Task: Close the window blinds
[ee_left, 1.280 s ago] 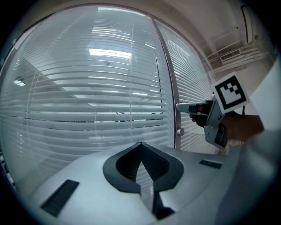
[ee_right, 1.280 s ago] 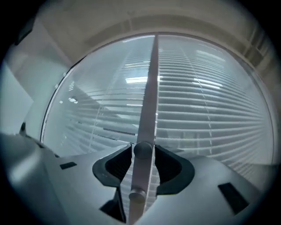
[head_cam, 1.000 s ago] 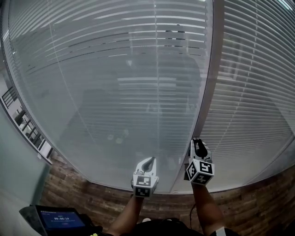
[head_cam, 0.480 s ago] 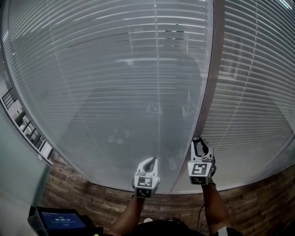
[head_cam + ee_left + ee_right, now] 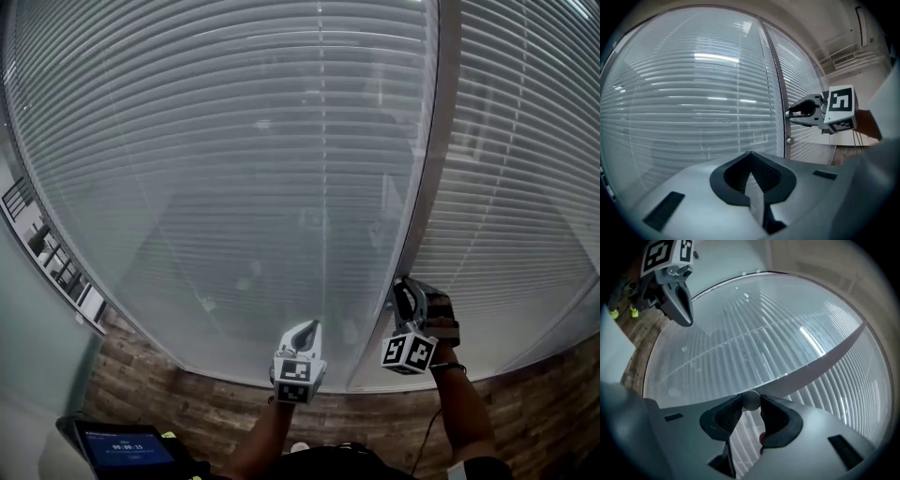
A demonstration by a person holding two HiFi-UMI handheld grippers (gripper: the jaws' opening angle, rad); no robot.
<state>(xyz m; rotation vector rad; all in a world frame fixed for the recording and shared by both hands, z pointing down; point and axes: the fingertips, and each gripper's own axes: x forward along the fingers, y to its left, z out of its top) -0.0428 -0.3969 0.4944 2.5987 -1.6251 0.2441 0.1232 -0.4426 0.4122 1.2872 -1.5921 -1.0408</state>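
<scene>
White slatted blinds (image 5: pixel 234 169) hang behind the glass pane, and their slats lie nearly flat and shut. A grey upright frame post (image 5: pixel 428 187) divides the pane from the one at the right. My right gripper (image 5: pixel 404 287) reaches level to that post, shut on a small round white knob (image 5: pixel 751 400) that sits between its pads. In the left gripper view the right gripper (image 5: pixel 789 114) touches the post. My left gripper (image 5: pixel 302 328) hovers just left of it, near the glass, jaws together with nothing in them. The left gripper (image 5: pixel 680 305) also shows in the right gripper view.
A second pane with blinds (image 5: pixel 525 187) is right of the post. A brick-patterned wall strip (image 5: pixel 187 403) runs under the window. A tablet with a lit screen (image 5: pixel 117 448) sits at the bottom left. A shelf unit (image 5: pixel 52 253) stands at the far left.
The slats have tilted shut, and the dark gaps and reflections in the glass have faded. My right gripper has rolled about the knob. The left gripper has stayed put.
</scene>
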